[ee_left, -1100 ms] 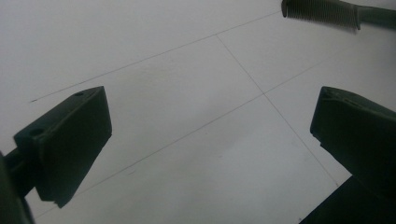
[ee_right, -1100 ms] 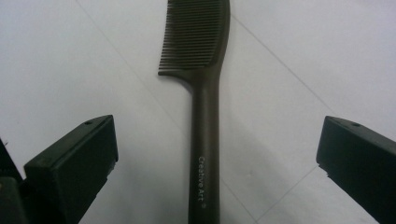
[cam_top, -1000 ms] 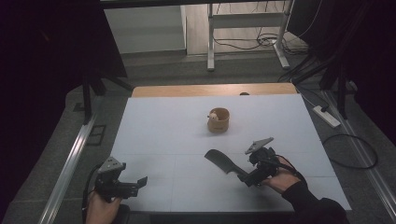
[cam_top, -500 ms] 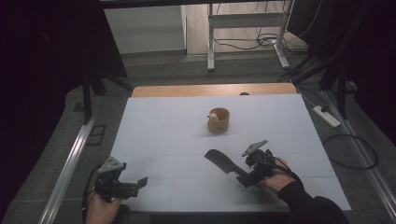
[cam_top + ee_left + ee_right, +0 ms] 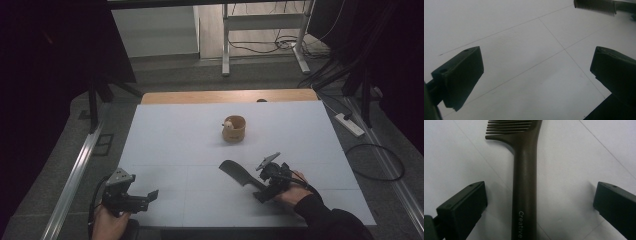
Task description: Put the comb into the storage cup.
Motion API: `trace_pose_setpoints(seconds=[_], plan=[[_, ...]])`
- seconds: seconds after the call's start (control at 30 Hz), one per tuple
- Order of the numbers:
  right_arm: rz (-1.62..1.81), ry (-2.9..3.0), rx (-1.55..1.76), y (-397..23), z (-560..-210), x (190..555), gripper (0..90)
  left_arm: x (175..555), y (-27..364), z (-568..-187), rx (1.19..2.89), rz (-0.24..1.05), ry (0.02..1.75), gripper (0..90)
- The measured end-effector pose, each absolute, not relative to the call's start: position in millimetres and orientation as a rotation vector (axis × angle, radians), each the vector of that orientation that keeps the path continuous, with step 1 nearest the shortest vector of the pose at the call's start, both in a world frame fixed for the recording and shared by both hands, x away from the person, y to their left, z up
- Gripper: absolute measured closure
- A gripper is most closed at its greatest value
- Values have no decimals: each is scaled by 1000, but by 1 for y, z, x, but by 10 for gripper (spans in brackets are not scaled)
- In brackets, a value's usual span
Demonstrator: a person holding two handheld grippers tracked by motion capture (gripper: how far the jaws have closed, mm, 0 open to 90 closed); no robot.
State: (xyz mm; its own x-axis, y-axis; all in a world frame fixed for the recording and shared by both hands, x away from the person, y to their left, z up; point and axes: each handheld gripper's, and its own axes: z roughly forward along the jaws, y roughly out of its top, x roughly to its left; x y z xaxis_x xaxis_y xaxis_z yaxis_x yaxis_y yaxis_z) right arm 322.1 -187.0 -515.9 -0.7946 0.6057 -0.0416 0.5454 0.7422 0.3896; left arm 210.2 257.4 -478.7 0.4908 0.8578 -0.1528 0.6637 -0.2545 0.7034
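Note:
A dark brown comb point(image 5: 239, 175) lies flat on the white table point(image 5: 175, 145), front right of centre, teeth end pointing left and away. My right gripper point(image 5: 265, 186) is open over the handle end. In the right gripper view the handle point(image 5: 525, 170), printed "Creative", runs up between the two wide-apart jaws of this gripper point(image 5: 540, 193), and neither jaw touches it. My left gripper point(image 5: 146, 199) is open and empty, low at the table's front left corner. In its own view this gripper point(image 5: 536, 60) faces bare table, with the comb's teeth point(image 5: 596, 5) far off at the top right.
A small round wooden cup point(image 5: 234, 128) with a pale little object at its rim stands mid-table, beyond the comb. A wooden strip point(image 5: 230, 96) borders the table's far edge. Dark floor, cables and a power strip point(image 5: 350, 125) lie to the right.
The right gripper has slid a little left and toward the table's near edge, closing in along the comb's handle. The comb, the cup and the left gripper have stayed put.

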Motion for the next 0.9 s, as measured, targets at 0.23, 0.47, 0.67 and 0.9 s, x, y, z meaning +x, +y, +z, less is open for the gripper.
trace_pose_setpoints(seconds=[0.23,0.47,0.67,0.9], plan=[[523,2779,934,-186,-516,323,0,210,257,-479,2007,338,1250,0],[500,2817,899,-182,-508,320,184,210,257,-479,2008,340,1250,0],[525,2831,864,-183,-502,319,469,210,257,-479,2008,340,1249,0],[542,2845,813,-184,-500,318,720,210,257,-479,2010,337,1249,0]])
